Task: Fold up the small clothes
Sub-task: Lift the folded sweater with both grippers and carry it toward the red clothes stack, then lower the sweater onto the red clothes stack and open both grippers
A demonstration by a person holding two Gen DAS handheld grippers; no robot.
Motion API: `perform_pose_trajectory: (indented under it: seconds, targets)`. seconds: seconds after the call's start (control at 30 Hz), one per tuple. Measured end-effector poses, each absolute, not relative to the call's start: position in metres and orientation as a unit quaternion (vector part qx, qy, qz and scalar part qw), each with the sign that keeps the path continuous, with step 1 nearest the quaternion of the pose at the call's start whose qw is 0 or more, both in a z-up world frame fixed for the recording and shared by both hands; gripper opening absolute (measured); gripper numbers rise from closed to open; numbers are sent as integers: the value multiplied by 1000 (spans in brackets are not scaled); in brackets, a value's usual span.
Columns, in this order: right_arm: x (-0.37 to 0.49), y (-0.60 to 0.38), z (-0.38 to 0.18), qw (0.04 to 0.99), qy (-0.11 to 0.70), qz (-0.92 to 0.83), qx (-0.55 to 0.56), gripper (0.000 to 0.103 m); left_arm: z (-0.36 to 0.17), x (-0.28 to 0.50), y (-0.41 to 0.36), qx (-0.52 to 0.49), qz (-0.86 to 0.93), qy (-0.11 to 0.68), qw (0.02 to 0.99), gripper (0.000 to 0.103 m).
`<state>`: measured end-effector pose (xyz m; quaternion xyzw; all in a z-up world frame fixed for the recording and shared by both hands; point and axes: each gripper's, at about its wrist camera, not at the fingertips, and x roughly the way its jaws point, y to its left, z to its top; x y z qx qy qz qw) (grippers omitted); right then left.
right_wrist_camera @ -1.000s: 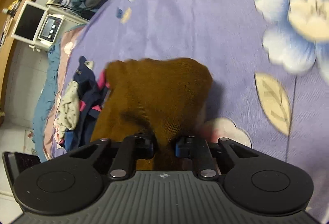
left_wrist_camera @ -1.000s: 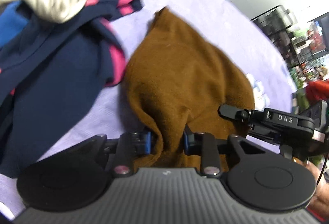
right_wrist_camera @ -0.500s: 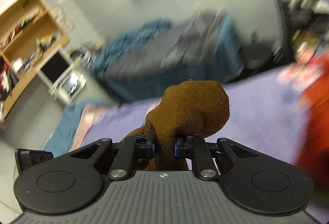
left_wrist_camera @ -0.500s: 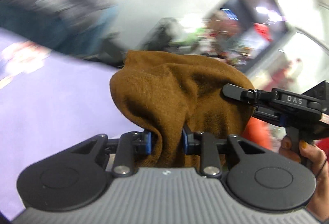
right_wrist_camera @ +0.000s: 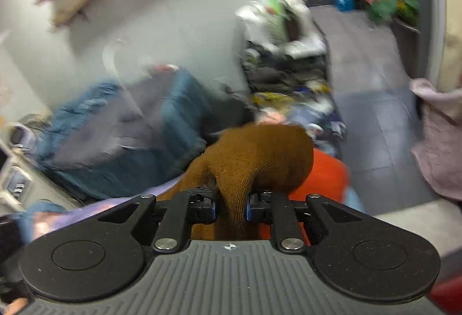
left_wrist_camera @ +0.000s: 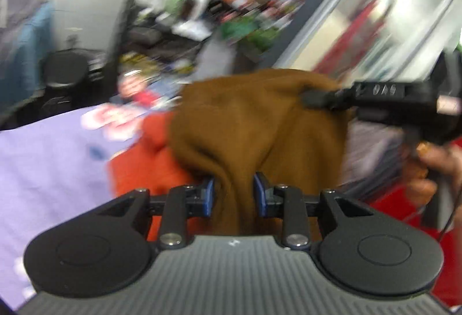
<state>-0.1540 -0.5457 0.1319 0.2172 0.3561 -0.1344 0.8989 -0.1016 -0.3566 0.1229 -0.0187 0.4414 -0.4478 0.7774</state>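
1. Brown garment [left_wrist_camera: 260, 127]: held aloft above the purple sheet [left_wrist_camera: 43, 159], bunched, its span running between both grippers.
2. Left gripper [left_wrist_camera: 233, 193]: clamped on one edge.
3. Right gripper [right_wrist_camera: 231, 206]: pinching the opposite edge.

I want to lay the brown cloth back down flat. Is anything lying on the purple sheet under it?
Yes. An orange garment lies on the sheet just beneath the brown cloth, which both grippers hold up.

Two close wrist views, brown cloth [left_wrist_camera: 260, 124] shared
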Motion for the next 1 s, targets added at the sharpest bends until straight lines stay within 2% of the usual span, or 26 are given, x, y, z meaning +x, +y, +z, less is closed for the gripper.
perform_pose_trajectory:
  seconds: [0.07,0.1,0.13,0.2,0.27,0.3,0.37,0.4,0.5,0.6,0.7,0.77,0.87,0.9,0.97,1.0]
  targets:
    - [-150,-559,96,899,364,-157,187,37,113,-105,-352,-17,-435,443,784,32]
    - [-149,-560,85,902,362,-157,178,42,111,-107,-345,-25,-434,440,786,40]
    - [-151,-562,80,908,348,-156,175,42,111,-106,-339,-23,-422,437,794,47]
    - [-158,-562,82,916,321,-162,175,51,119,-107,-330,-1,-411,411,814,48]
    - [-167,-559,97,915,299,-184,198,54,134,-109,-326,31,-409,380,829,48]
    - [-175,-555,107,919,284,-192,193,60,145,-113,-326,52,-417,359,833,48]
    - [-190,-538,132,934,254,-205,145,63,166,-119,-328,82,-432,311,843,50]
    - [-197,-528,138,941,247,-198,120,66,176,-127,-332,91,-447,286,843,55]
    - [-205,-500,141,954,261,-135,65,65,189,-142,-355,105,-501,263,818,58]
    - [-192,-472,115,947,308,-94,2,52,172,-148,-388,149,-502,277,806,57]
    - [-177,-457,75,917,373,-131,-61,53,137,-151,-406,206,-486,292,797,58]
    - [-175,-459,56,911,389,-128,-56,56,124,-149,-410,211,-492,301,789,61]
    - [-172,-467,61,910,391,-131,-28,56,127,-151,-405,217,-490,296,791,69]
    - [-173,-469,70,911,389,-134,-18,57,133,-153,-401,220,-489,292,792,76]
    - [-172,-469,93,918,375,-133,1,66,146,-153,-398,226,-489,272,797,92]
    - [-177,-467,105,918,373,-130,9,84,159,-161,-391,231,-489,259,800,103]
